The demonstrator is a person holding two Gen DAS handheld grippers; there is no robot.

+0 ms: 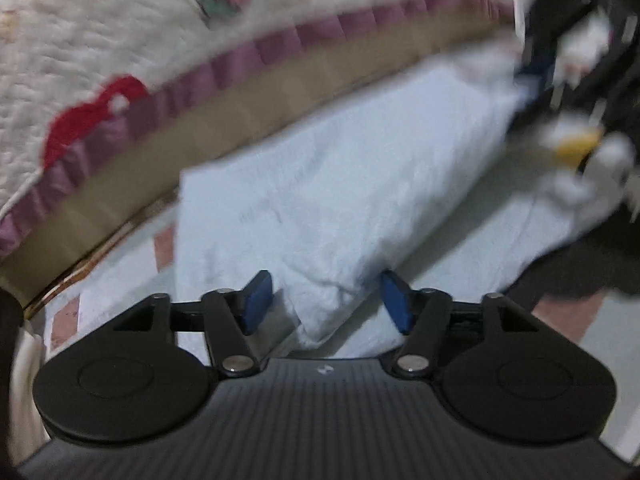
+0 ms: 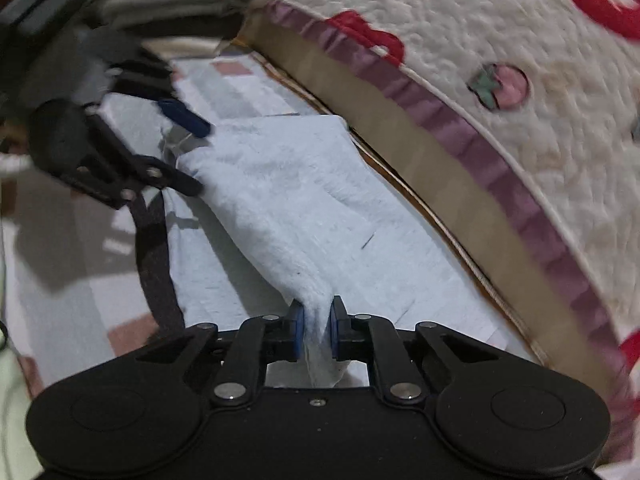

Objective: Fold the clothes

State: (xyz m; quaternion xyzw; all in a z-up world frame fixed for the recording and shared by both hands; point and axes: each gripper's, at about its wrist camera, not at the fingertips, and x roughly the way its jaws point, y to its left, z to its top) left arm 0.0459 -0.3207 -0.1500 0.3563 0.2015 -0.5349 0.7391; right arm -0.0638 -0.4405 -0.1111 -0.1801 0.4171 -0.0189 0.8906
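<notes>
i have the pale blue towel [image 2: 280, 200] on the floor beside the bed, soft, light and limp; my right hand-held gripper [image 2: 317, 330] pinches its near corner, my left hand-held gripper [image 1: 326, 304] gapes, released, astride the far-left corner.

A cream quilted bedspread [image 2: 500, 32] fills the upper part of both wrist views, printed with red shapes [image 2: 368, 36] and a small pink strawberry motif [image 2: 504, 86]. A purple ruffled trim [image 2: 452, 120] runs along its lower edge, and below that a tan bed base [image 2: 440, 168] shows. The floor [image 2: 240, 96] beside the bed is pale with pinkish-brown square tiles [image 1: 64, 316]. A dark strap [image 2: 154, 248] lies across it.
</notes>
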